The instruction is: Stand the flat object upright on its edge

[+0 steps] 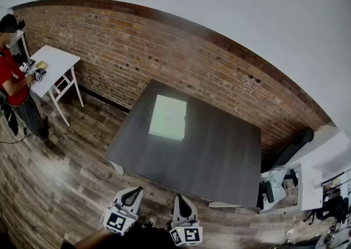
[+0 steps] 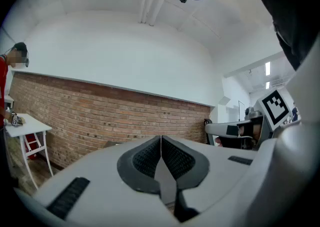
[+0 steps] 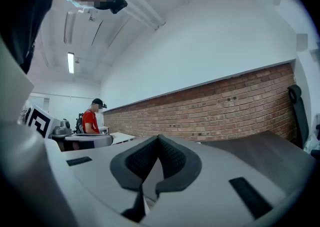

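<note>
A flat pale square object [image 1: 168, 117] lies face down on the far left part of the dark table [image 1: 219, 154]. Both grippers hang low at the near side, off the table's front edge. My left gripper [image 1: 131, 194] is shut with nothing in it, and my right gripper [image 1: 181, 202] beside it is shut and empty too. In the left gripper view the dark pads [image 2: 161, 143] meet along one line. The right gripper view shows its pads [image 3: 158, 143] closed the same way. The flat object is not seen in either gripper view.
A brick wall [image 1: 181, 56] runs behind the table. At far left a person in a red shirt [image 1: 12, 78] works at a small white table [image 1: 55, 64]. White equipment and a chair [image 1: 279, 185] stand right of the dark table. The floor is wood plank [image 1: 55, 176].
</note>
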The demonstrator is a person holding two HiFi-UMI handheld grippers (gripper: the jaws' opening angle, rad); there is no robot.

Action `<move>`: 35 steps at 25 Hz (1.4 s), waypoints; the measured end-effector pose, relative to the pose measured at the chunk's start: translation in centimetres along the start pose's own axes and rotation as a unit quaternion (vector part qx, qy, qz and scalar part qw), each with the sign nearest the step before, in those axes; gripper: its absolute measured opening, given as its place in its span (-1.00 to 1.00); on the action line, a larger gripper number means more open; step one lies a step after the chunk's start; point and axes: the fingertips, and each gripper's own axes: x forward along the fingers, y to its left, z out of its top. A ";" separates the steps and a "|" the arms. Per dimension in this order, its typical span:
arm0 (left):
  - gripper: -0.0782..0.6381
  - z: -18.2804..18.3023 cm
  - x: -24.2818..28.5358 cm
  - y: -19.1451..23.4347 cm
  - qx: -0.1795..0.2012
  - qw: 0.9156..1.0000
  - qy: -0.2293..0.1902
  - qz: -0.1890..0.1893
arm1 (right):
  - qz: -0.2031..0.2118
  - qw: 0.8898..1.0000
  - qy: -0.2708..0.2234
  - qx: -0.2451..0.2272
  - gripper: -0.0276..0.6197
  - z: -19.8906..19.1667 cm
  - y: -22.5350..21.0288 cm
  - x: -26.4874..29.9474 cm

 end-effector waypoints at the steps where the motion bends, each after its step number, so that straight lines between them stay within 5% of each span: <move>1: -0.69 0.0 0.1 0.0 -0.002 1.000 0.000 0.000 | 0.000 1.000 0.000 0.000 -0.84 0.0 -0.1 0.1; 35: -0.69 0.2 -2.8 6.4 0.017 0.999 -0.004 -0.048 | -0.031 0.999 -0.003 0.014 -0.84 -1.6 6.3 3.6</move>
